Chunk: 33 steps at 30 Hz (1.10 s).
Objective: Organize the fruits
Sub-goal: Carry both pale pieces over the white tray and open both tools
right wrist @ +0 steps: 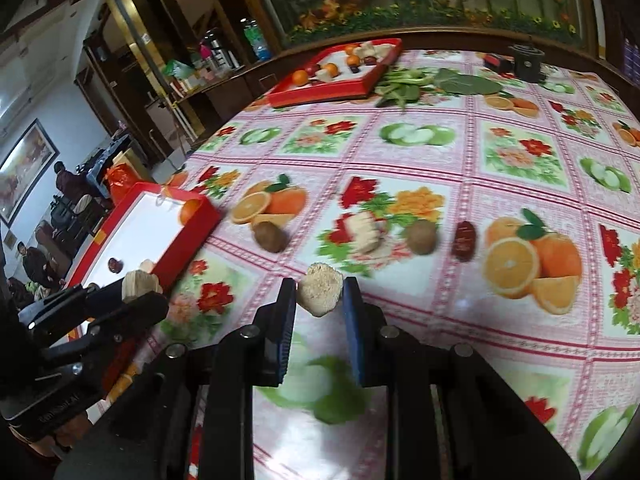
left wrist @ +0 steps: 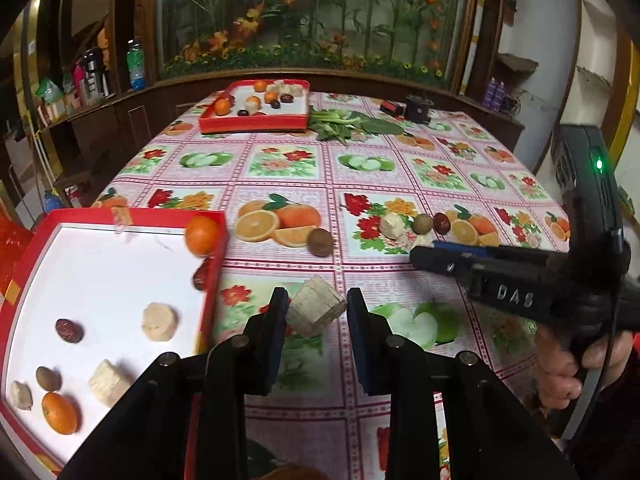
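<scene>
Looked forward along each gripper's fingers, low and close over the patterned tablecloth [left wrist: 360, 184], toward the far glass cabinet [left wrist: 312, 12]. Shared the near red tray [left wrist: 216, 240] to the left, the far red tray [right wrist: 320, 96], and each other's gripper.

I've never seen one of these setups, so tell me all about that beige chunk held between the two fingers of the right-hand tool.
The beige chunk is a short, stubby cut piece, pale tan, with a rough, fibrous-looking end face turned toward the camera and slightly uneven edges. It looks dry and firm; what food it is I cannot tell. It sits between the fingertips of the right tool, one black finger and one blue pad pressing its sides. It appears lifted above the fruit-print tablecloth.
</scene>
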{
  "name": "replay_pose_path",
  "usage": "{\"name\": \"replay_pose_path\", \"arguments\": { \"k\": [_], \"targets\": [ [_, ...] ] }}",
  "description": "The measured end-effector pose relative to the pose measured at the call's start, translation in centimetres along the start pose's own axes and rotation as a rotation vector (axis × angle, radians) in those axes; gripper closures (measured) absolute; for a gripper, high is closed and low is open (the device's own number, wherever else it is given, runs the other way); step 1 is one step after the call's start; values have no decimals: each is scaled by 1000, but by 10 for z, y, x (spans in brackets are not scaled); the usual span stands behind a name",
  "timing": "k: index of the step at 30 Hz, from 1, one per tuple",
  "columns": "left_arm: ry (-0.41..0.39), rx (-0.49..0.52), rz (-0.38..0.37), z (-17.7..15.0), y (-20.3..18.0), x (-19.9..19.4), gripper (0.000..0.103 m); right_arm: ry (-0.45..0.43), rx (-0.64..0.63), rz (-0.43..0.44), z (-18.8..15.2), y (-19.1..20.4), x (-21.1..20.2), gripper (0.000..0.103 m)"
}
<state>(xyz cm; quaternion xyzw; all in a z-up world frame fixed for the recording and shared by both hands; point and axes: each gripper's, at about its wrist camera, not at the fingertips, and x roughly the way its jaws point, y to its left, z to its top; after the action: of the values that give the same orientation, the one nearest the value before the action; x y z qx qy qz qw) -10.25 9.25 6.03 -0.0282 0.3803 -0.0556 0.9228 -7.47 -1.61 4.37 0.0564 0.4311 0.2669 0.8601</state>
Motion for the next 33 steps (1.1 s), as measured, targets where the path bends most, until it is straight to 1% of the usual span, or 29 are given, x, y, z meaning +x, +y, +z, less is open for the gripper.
{"name": "replay_pose_path", "arguments": {
  "k": [8,11,15,22,27,33],
  "targets": [
    [-6,-7,-10,-7,9,-10,74,-34,-48,55,-5,35,4,77],
    [-33,-23,3,-5,17,-18,74,-35,-58,89,-7,49,9,77],
    [-76,-62,43,-2,37,-31,74,-46,-84,128,-8,73,15,77],
    [-103,-155,117,-3,85,-47,74,-58,-136,190,0,125,35,77],
    [-132,-208,192,-8,118,-59,74,-42,-181,219,3,160,54,77],
    [-144,-261,275,-12,149,-60,74,-18,-223,240,-1,185,67,77]
  ]
}}
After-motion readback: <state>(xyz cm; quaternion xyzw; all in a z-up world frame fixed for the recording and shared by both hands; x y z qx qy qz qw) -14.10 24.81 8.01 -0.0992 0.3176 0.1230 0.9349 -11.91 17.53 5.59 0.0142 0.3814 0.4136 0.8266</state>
